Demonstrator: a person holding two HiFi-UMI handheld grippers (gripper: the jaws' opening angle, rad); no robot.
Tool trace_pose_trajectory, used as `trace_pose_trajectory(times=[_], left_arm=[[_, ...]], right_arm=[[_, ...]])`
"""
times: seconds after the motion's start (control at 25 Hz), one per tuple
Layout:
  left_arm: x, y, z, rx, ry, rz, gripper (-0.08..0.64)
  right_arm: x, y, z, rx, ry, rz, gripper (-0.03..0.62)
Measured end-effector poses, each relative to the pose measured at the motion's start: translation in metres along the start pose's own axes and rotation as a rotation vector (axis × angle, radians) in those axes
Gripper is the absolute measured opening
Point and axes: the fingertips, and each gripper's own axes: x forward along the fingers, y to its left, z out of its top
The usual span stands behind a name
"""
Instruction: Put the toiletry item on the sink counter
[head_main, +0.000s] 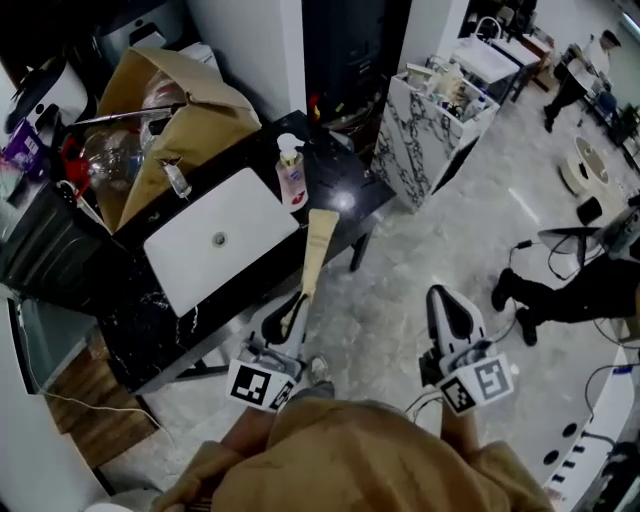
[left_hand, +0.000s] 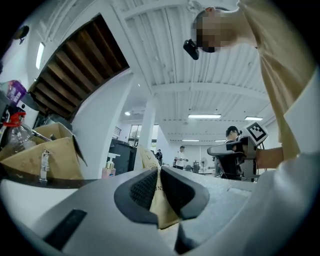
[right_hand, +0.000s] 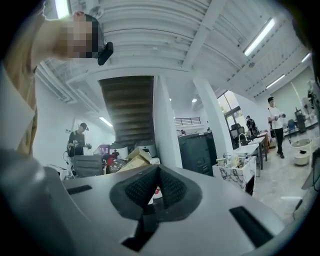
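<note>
The toiletry item is a long tan tube (head_main: 315, 245). My left gripper (head_main: 296, 304) is shut on its lower end and holds it up over the front right edge of the black sink counter (head_main: 345, 205). In the left gripper view the tube (left_hand: 161, 202) is pinched between the dark pads (left_hand: 145, 189). My right gripper (head_main: 442, 297) hangs over the floor to the right of the counter, shut, with nothing in it. Its jaws (right_hand: 159, 171) meet at the tips.
A white rectangular basin (head_main: 215, 240) is set into the counter. A pump bottle (head_main: 291, 173) stands at the basin's far right corner. An open cardboard box (head_main: 180, 115) with clutter sits behind. A marble-patterned cabinet (head_main: 430, 130) stands to the right on the grey floor.
</note>
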Motion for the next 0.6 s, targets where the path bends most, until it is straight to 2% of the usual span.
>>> trace_pose_trajectory(times=[0.36, 0.6], left_arm=[[0.053, 0.032, -0.011, -0.076, 0.013, -0.077, 0.023], [0.076, 0.036, -0.012, -0.075, 0.015, -0.086, 0.023]], right_arm=[[0.031, -0.026, -0.011, 0.019, 0.065, -0.100, 0.001], [0.056, -0.042, -0.006, 0.013, 0.058, -0.082, 0.001]])
